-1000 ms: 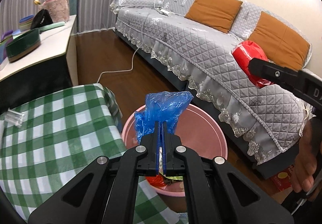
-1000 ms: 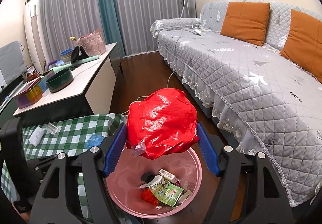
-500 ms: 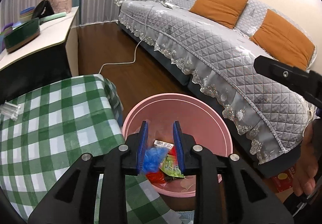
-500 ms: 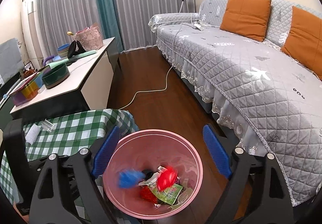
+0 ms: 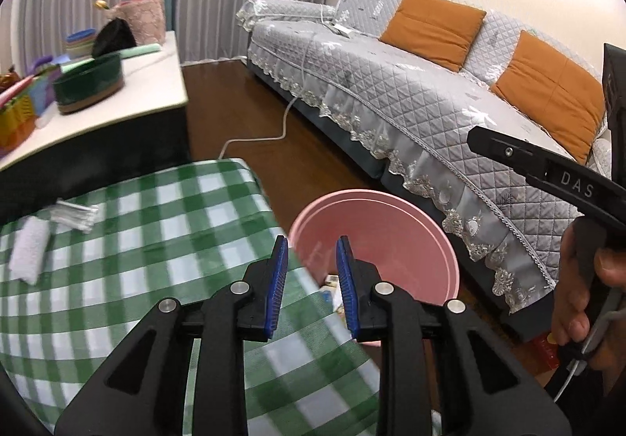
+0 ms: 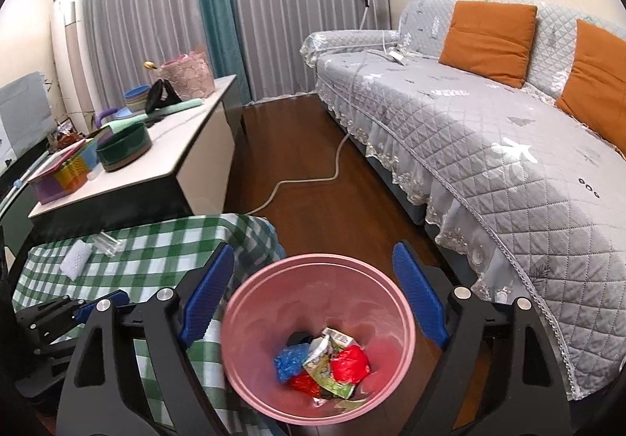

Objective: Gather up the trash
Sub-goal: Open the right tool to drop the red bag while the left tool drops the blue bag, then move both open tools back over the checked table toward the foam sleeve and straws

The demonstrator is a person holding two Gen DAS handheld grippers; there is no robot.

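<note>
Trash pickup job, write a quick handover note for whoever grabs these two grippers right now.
Left gripper: open, empty, over the table's edge.
Right gripper: wide open, empty, above the pink bin.
Done: blue bag and red bag lie in the bin with other wrappers.
Left: white wad and clear plastic packet on the checked tablecloth.

You see a smooth pink plastic bin (image 6: 319, 342) holding crinkled glossy wrappers (image 6: 324, 363), a matt green-checked cloth (image 5: 129, 240) over the worktop, a quilted grey fabric sofa cover (image 6: 489, 146), and a glossy dark wood floor (image 6: 309, 170).
</note>
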